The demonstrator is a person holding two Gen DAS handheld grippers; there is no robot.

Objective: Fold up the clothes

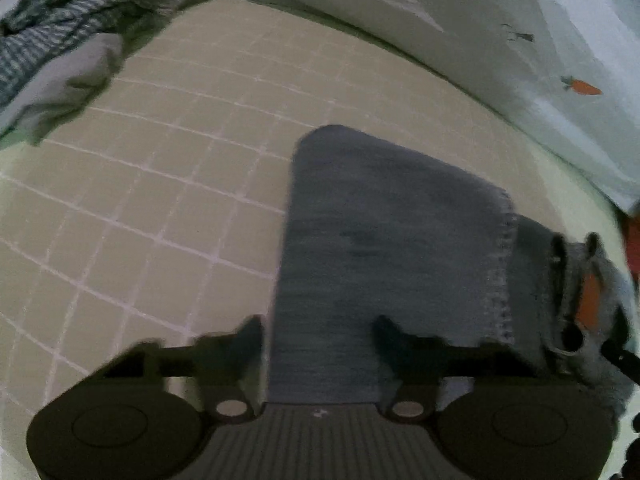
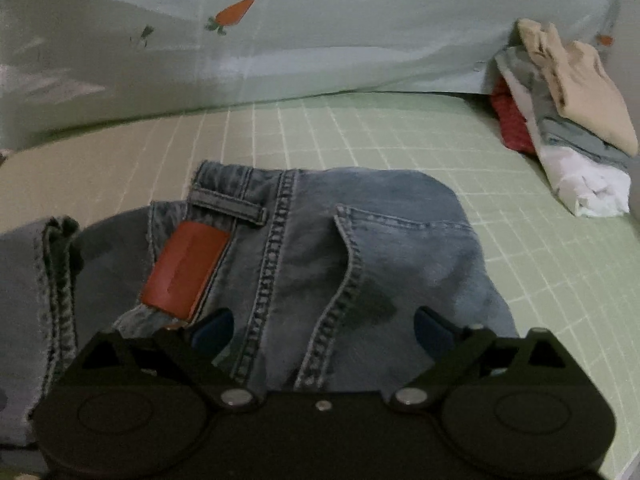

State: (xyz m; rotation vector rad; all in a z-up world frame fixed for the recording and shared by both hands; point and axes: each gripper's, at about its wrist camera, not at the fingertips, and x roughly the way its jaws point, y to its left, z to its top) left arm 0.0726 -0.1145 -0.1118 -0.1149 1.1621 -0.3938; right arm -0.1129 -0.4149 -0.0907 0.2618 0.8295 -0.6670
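Note:
A pair of blue jeans [image 2: 380, 240] lies folded on the green checked sheet [image 2: 400, 140], waistband and orange leather patch [image 2: 186, 268] at the left, a back pocket facing up. My right gripper [image 2: 324, 328] hovers low over the seat of the jeans, its jaws wide apart with nothing pinched. In the left wrist view the folded leg of the jeans [image 1: 380, 220] stretches away from me. My left gripper [image 1: 318, 332] straddles the leg's near left edge, one finger on the sheet and one over the denim, half open. The cloth between them lies flat. The picture is blurred.
A loose heap of striped and grey clothes [image 1: 60, 60] lies at the far left. A stack of folded garments [image 2: 560, 120], beige on top, sits at the right. A pale quilt with a carrot print [image 2: 320, 40] runs along the back of the sheet.

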